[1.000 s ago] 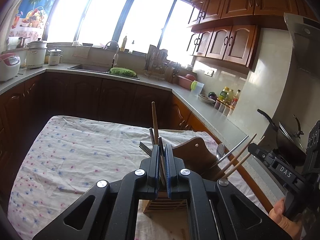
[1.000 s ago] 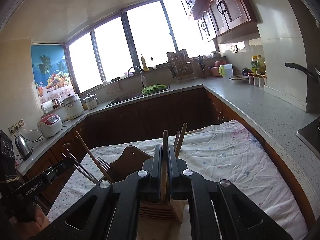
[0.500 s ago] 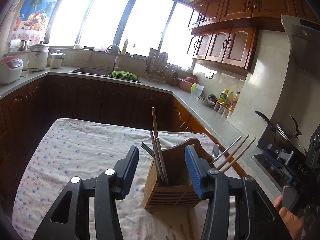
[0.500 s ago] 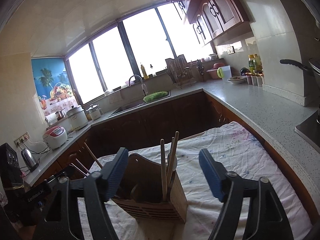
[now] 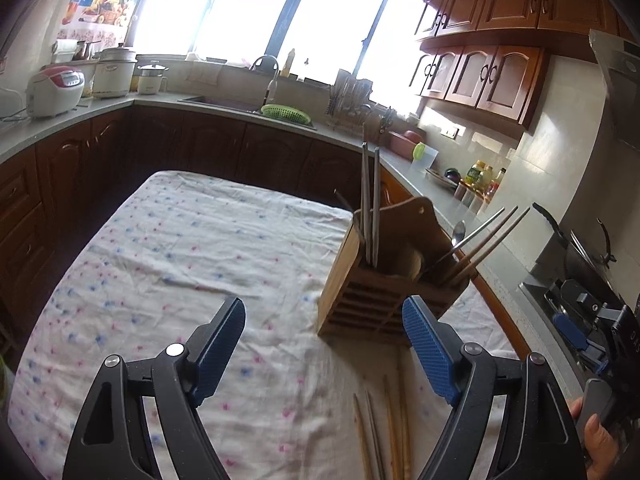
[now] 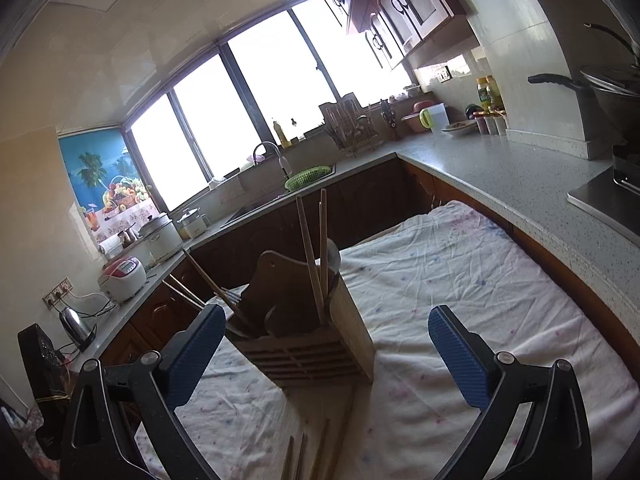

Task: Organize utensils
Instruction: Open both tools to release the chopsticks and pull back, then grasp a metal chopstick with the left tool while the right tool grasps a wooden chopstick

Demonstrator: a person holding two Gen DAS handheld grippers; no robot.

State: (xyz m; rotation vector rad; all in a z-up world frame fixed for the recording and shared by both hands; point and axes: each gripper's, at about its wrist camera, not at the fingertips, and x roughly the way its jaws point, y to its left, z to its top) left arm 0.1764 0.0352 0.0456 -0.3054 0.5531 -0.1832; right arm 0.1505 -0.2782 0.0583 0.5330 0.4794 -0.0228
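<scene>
A wooden utensil holder [image 5: 372, 300] [image 6: 308, 352] stands on the cloth-covered table [image 5: 180, 248]. Two metal chopsticks [image 5: 370, 200] rise from its left compartment, and wooden chopsticks and a spoon [image 5: 480, 236] lean out of its right one. In the right wrist view wooden chopsticks [image 6: 314, 256] stand upright in the holder. My left gripper [image 5: 324, 324] is back from the holder, its jaws opening, with nothing between them. My right gripper [image 6: 326, 330] is also opening and holds nothing. Several loose chopsticks [image 5: 384, 428] [image 6: 316, 452] lie on the cloth in front of the holder.
Grey counters [image 6: 500, 176] wrap around the table, with a sink and green basket [image 5: 286, 112], rice cookers [image 5: 56, 88], a kettle [image 6: 76, 324] and a wok [image 5: 580, 248] on the stove. A hand [image 5: 596, 436] holds the other gripper at the right edge.
Both grippers let go of the chopsticks that they held in the holder, opened wide and pulled back from it. The holder now stands farther off in both views.
</scene>
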